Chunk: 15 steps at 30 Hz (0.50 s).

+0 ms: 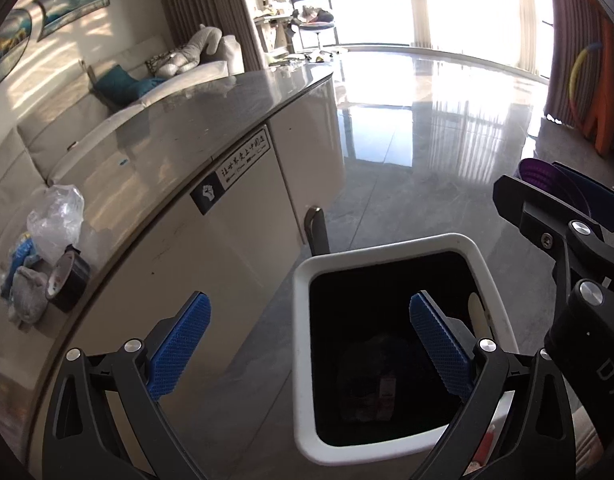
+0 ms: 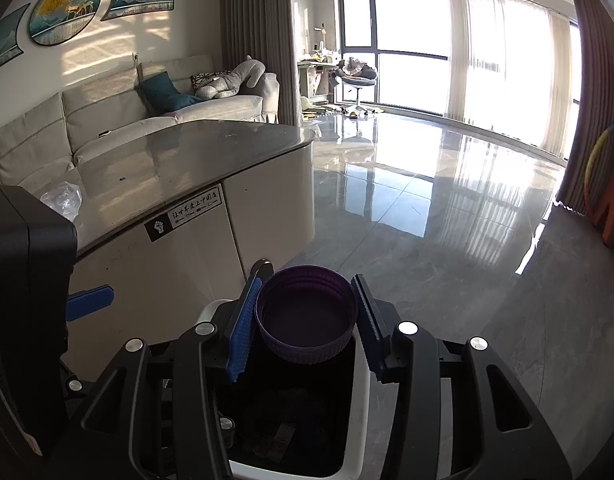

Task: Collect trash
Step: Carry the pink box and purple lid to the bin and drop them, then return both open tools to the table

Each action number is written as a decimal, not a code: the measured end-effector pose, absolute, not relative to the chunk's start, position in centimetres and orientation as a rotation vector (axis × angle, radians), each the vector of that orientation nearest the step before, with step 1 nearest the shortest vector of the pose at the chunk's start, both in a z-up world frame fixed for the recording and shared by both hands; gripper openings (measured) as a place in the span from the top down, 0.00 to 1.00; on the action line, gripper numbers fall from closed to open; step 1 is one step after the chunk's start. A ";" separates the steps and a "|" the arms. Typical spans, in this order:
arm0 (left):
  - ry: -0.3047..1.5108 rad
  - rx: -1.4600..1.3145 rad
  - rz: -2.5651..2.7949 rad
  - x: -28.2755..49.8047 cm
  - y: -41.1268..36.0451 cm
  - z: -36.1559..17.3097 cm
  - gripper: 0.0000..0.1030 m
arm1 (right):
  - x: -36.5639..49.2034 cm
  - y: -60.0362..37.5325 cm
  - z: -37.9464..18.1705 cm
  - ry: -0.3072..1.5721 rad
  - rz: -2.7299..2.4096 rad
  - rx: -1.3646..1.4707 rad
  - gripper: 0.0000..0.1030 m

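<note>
1. The left gripper hung over the white-rimmed trash bin, its jaws spread wide with nothing between the blue pads.
2. One pad stood over the dark mouth of the bin, the other over the pale cabinet front of the table beside it.
3. Inside the bin, on the black liner, lay a dark crumpled wrapper with a small label; a pale flat stick leaned against the inner right wall.
4. The right gripper held a purple lid, open side facing the camera, pinched between its jaws at the rim.
5. The purple lid was above the near edge of the bin's opening in the right wrist view, not yet inside it.
6. From the left wrist view, the right gripper showed at the right edge, higher than the bin, with the purple lid peeking behind its black frame.
7. On the table, well apart from the bin, sat a crumpled clear plastic bag, a roll of black tape on its edge, a grey rag and something blue behind them, all close together.
8. A black sticker with a fist and white lettering was stuck on the cabinet front below the table's edge.
9. A dark handle stood upright just behind the bin's far rim.
10. Beyond lay a glossy grey floor, a light sofa and bright windows.
</note>
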<state>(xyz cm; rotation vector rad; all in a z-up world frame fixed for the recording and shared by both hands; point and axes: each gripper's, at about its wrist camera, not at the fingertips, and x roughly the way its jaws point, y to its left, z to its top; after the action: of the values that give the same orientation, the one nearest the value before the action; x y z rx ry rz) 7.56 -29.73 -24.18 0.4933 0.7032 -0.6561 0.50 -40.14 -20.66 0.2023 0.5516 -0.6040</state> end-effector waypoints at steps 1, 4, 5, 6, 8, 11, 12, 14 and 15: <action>0.699 0.481 -0.626 7.9 -29.3 -24.0 0.05 | 0.6 -40.1 -20.8 0.556 -0.598 0.205 0.54; 0.670 0.446 -0.544 9.2 -28.0 -23.1 0.05 | 1.0 -39.8 -20.9 0.565 -0.582 0.198 0.54; 0.664 0.428 -0.530 9.6 -27.5 -22.7 0.05 | 1.3 -39.6 -21.0 0.570 -0.576 0.195 0.54; 0.660 0.410 -0.517 9.9 -27.2 -22.3 0.05 | 1.3 -39.4 -21.2 0.572 -0.572 0.187 0.54; 0.655 0.388 -0.515 10.2 -26.5 -21.7 0.05 | 1.5 -39.1 -21.2 0.574 -0.560 0.176 0.52; 0.651 0.368 -0.481 10.8 -25.6 -21.4 0.05 | 1.3 -39.1 -20.8 0.554 -0.584 0.191 0.16; 0.663 0.354 -0.482 11.2 -25.3 -21.3 0.05 | 1.2 -39.3 -20.7 0.549 -0.579 0.201 0.03; 0.681 0.336 -0.474 11.7 -24.7 -21.3 0.05 | 1.3 -39.6 -20.7 0.551 -0.575 0.217 0.03; 0.681 0.336 -0.464 11.8 -24.4 -21.4 0.05 | 1.3 -39.6 -20.7 0.553 -0.574 0.221 0.03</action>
<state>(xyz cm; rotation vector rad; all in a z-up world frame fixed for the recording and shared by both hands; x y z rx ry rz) 11.77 -24.37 -21.42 0.3363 0.6813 -0.4638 1.34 -39.61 -20.67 0.2208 0.5530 -0.5743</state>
